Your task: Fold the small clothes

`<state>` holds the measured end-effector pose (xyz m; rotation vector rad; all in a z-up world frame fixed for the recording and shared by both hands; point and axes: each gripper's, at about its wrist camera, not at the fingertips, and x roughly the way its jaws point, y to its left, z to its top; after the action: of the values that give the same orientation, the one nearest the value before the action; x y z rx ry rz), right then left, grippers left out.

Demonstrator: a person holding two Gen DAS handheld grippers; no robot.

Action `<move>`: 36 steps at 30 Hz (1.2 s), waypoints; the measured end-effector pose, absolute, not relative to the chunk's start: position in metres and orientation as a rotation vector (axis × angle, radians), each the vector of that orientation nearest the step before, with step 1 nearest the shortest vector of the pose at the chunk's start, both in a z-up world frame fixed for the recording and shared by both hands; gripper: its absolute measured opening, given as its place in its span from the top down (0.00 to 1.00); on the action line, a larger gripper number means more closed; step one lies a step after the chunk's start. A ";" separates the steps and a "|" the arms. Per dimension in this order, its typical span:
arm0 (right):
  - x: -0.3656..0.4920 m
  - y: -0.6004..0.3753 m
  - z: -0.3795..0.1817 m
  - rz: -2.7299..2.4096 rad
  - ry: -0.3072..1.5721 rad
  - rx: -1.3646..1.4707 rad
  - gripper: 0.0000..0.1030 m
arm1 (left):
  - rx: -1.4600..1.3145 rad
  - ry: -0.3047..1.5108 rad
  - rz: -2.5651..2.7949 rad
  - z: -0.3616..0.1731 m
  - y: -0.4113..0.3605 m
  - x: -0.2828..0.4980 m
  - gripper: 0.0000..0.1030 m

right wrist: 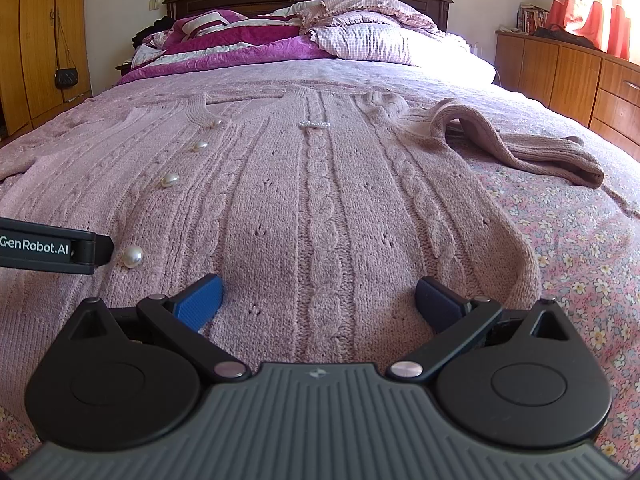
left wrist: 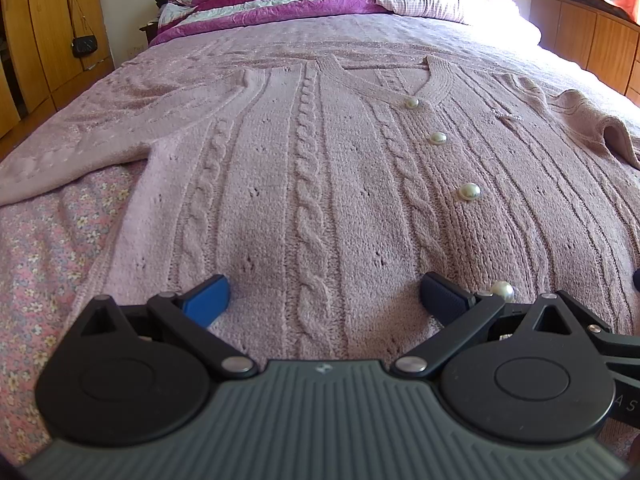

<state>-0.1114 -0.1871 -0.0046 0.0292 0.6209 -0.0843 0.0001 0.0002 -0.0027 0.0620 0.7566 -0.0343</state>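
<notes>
Lying flat, cardigan (left wrist: 320, 184) covers floral bedsheet (left wrist: 48, 248) below pillows (right wrist: 360, 40).

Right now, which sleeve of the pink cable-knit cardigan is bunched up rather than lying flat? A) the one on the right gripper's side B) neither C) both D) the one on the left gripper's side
A: in the right wrist view the sleeve on that side of the cardigan lies humped and folded on itself, while the other sleeve lies spread flat.
</notes>
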 end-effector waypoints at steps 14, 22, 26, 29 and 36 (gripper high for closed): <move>-0.111 -0.188 -0.004 -0.084 0.625 0.029 0.00 | 0.059 0.761 -0.035 -0.003 0.000 -0.001 0.00; -0.110 -0.187 -0.004 -0.086 0.629 0.023 0.00 | 0.057 0.771 -0.037 -0.002 0.001 0.001 0.00; -0.108 -0.189 -0.002 -0.076 0.646 0.037 0.00 | 0.056 0.779 -0.037 -0.001 0.001 0.002 0.00; -0.106 -0.192 0.002 -0.059 0.668 0.046 0.00 | 0.059 0.792 -0.040 0.001 0.001 0.004 0.00; -0.095 -0.203 0.016 0.002 0.729 0.077 0.00 | 0.045 0.828 -0.047 0.010 0.003 0.007 0.00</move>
<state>-0.0952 -0.2030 0.0156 0.0767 0.7287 0.0023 0.0074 0.0034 0.0097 0.0454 0.8285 -0.0473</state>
